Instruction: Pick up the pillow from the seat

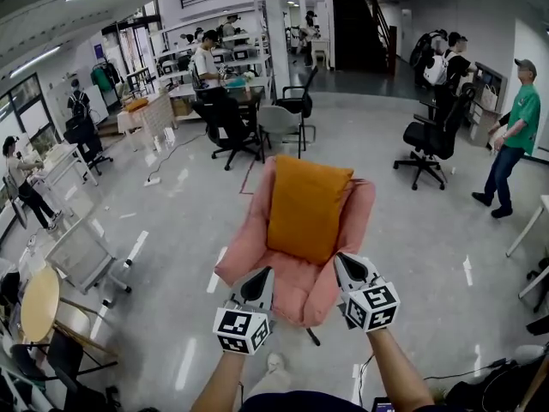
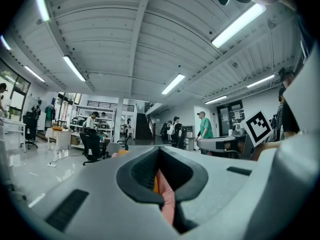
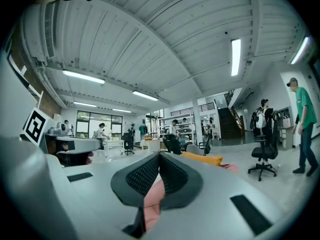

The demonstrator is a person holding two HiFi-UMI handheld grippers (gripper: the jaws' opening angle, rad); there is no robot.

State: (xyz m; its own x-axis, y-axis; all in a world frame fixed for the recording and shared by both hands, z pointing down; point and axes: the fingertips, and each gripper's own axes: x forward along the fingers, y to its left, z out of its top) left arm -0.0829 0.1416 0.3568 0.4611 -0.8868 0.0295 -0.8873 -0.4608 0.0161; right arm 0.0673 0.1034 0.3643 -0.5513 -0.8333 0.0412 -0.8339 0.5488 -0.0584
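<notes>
On the pink armchair at the centre of the head view, the pillow stands upright on the seat cushion and leans against the backrest. It is orange, plain and rectangular, taller than wide. It is plump, with softly pointed upper corners and a slightly rounded lower edge. Its top edge reaches about the top of the backrest, and pink upholstery shows on both sides of it. The left gripper and the right gripper sit side by side at the front edge of the seat, both pointing toward the chair and clear of the pillow. Each gripper view shows its jaws closed together with nothing held; only pink upholstery shows through the notch behind the tips. In the right gripper view the pillow appears as an orange band just beyond the jaws.
</notes>
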